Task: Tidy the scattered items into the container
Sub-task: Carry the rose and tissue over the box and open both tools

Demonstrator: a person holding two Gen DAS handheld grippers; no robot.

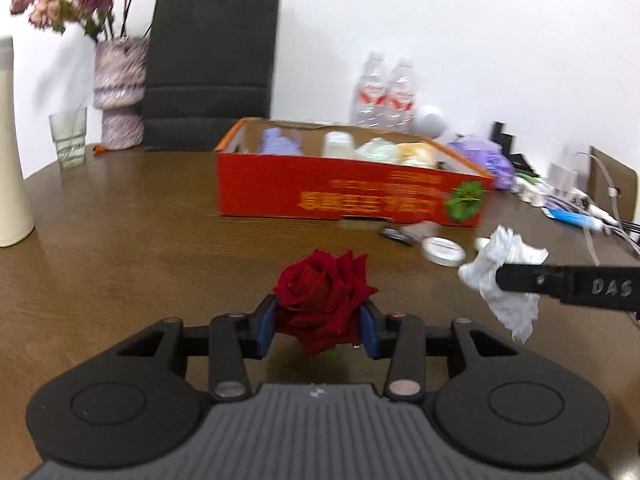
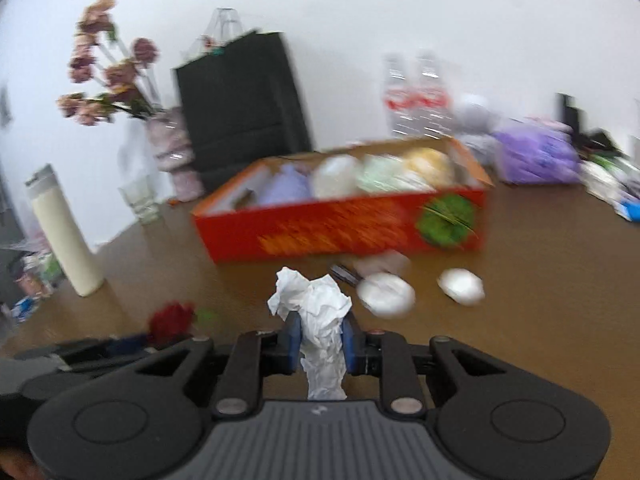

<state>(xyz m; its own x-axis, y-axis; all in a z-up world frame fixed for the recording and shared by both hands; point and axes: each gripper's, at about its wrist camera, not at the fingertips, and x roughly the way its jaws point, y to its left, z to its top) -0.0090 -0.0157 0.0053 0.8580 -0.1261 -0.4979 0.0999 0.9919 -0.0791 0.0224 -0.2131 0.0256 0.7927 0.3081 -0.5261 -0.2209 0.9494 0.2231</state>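
Observation:
My left gripper (image 1: 320,326) is shut on a dark red rose (image 1: 324,292), its blue pads pressed into the bloom just above the brown table (image 1: 140,240). My right gripper (image 2: 321,342) is shut on a crumpled white tissue (image 2: 316,308); the tissue (image 1: 500,276) also shows at the right of the left wrist view, pinched by a black finger (image 1: 528,278). Ahead stands the open red cardboard box (image 1: 344,192) (image 2: 340,224), holding several pale items. In front of it lie a round white lid (image 1: 444,250) (image 2: 386,294), a white lump (image 2: 462,286) and a small dark object (image 1: 396,236).
A tall cream vase (image 1: 10,152), a glass tumbler (image 1: 69,138), a patterned vase of dried flowers (image 1: 120,92) and a black bag (image 1: 210,68) stand at the left and back. Water bottles (image 1: 384,92), a purple bag (image 2: 536,152) and cables (image 1: 580,204) crowd the right.

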